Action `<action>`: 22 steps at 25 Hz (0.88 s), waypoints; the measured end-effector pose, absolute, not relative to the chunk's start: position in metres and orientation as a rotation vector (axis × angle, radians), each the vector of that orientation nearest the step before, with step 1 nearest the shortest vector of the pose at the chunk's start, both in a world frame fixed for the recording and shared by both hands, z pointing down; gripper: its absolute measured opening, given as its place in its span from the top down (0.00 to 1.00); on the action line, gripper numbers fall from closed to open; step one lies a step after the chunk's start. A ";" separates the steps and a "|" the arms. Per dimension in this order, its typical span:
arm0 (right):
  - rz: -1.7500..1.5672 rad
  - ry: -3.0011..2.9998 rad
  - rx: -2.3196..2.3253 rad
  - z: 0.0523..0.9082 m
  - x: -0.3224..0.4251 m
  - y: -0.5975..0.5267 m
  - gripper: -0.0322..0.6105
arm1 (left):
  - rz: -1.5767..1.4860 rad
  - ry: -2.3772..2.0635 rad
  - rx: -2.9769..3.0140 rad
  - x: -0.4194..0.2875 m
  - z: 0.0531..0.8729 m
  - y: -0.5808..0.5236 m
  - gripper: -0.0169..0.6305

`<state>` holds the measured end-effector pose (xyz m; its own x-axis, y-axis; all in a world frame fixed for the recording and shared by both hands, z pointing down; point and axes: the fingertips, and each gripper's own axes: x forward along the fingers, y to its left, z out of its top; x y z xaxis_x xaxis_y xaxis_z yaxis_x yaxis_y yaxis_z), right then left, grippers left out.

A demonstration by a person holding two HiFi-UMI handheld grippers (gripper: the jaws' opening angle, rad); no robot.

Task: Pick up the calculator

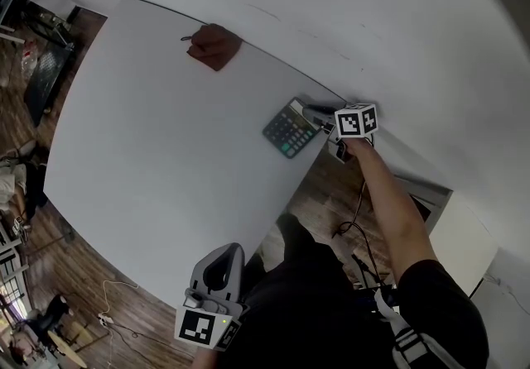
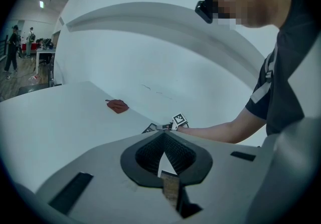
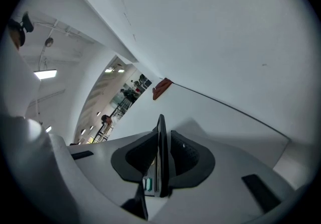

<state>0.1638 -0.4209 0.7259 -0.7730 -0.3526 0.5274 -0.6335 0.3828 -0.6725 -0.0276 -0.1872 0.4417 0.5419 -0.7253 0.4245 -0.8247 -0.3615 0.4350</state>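
The dark calculator [image 1: 290, 129] with rows of keys is at the white table's [image 1: 166, 152] right edge. My right gripper [image 1: 320, 117] is shut on its right end, with the marker cube [image 1: 358, 121] just behind. In the right gripper view the calculator [image 3: 161, 147] shows edge-on as a thin dark slab clamped between the pads [image 3: 186, 155]. I cannot tell whether it is off the table. My left gripper [image 1: 228, 251] hangs low near the table's front edge, far from the calculator, jaws together on nothing. From the left gripper view [image 2: 163, 136] the calculator [image 2: 150, 128] looks small and distant.
A brown, flat, cloth-like item [image 1: 214, 46] lies at the table's far edge by the white wall; it also shows in both gripper views [image 2: 117, 106] [image 3: 162, 88]. Wooden floor with cables [image 1: 352, 218] lies below the table's right edge. People stand far off in the room [image 2: 11, 47].
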 end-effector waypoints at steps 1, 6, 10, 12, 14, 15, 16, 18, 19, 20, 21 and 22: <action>1.358 -2.354 0.860 0.726 0.163 -0.421 0.83 | 0.209 -1.249 2.170 -0.028 0.441 -0.189 0.96; 1.461 -2.379 0.825 0.724 0.162 -0.417 0.87 | 0.247 -1.215 2.158 -0.028 0.446 -0.185 0.96; 1.494 -2.385 0.827 0.722 0.164 -0.411 0.88 | 0.263 -1.214 2.163 -0.032 0.445 -0.179 0.96; 1.500 -2.393 0.828 0.718 0.163 -0.411 0.88 | 0.278 -1.216 2.166 -0.034 0.448 -0.179 0.96; 1.514 -2.414 0.811 0.713 0.160 -0.410 0.88 | 0.284 -1.210 2.161 -0.034 0.453 -0.178 0.96; 1.523 -2.428 0.806 0.710 0.158 -0.409 0.88 | 0.265 -1.210 2.163 -0.032 0.452 -0.180 0.96; 1.530 -2.442 0.807 0.705 0.157 -0.409 0.88 | 0.256 -1.211 2.165 -0.031 0.452 -0.181 0.96; 1.541 -2.470 0.818 0.693 0.155 -0.407 0.88 | 0.271 -1.212 2.173 -0.031 0.454 -0.180 0.96; 1.544 -2.484 0.822 0.686 0.153 -0.405 0.88 | 0.277 -1.210 2.178 -0.031 0.454 -0.178 0.96; 1.543 -2.496 0.826 0.678 0.151 -0.401 0.88 | 0.267 -1.206 2.185 -0.030 0.452 -0.178 0.96; 1.541 -2.508 0.830 0.671 0.149 -0.397 0.88 | 0.240 -1.200 2.196 -0.028 0.448 -0.179 0.96; 1.540 -2.521 0.834 0.664 0.146 -0.394 0.88 | 0.214 -1.192 2.209 -0.025 0.444 -0.180 0.96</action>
